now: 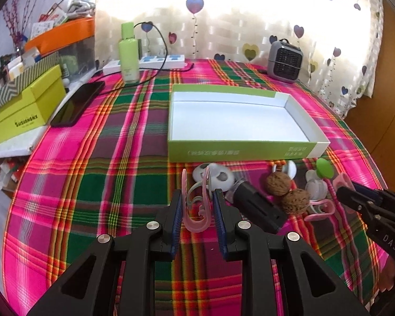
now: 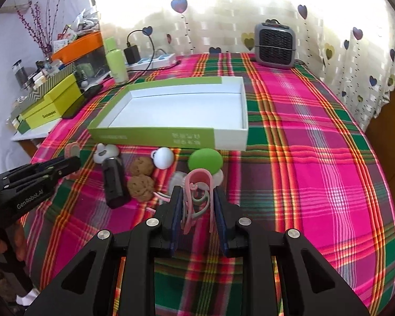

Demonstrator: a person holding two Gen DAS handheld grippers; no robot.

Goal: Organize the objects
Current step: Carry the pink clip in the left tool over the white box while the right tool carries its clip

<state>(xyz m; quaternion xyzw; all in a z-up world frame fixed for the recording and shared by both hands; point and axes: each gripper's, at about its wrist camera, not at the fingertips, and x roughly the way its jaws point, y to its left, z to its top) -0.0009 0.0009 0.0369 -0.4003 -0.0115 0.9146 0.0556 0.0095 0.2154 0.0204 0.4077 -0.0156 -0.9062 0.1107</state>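
Observation:
A green and white open box point(image 1: 239, 152) point(image 2: 168, 137) lies on the plaid cloth, empty. In front of it lie white round holders point(image 1: 218, 176), two walnuts point(image 1: 295, 200) point(image 2: 141, 187), a black cylinder point(image 1: 255, 208) point(image 2: 114, 181), a white ball point(image 2: 163, 158) and a green cap point(image 2: 205, 160). My left gripper point(image 1: 197, 208) is shut on a pink curly hook point(image 1: 197, 210). My right gripper point(image 2: 197, 205) is shut on another pink curly hook point(image 2: 197, 192). The right gripper shows in the left wrist view point(image 1: 355, 194), and the left gripper in the right wrist view point(image 2: 63, 166).
A green bottle point(image 1: 129, 55), a power strip point(image 1: 155, 62) with cable, a black phone point(image 1: 76, 105), stacked boxes point(image 1: 23, 115) and a grey heater point(image 1: 284, 60) point(image 2: 275, 44) stand along the back and left. A curtain hangs behind the table.

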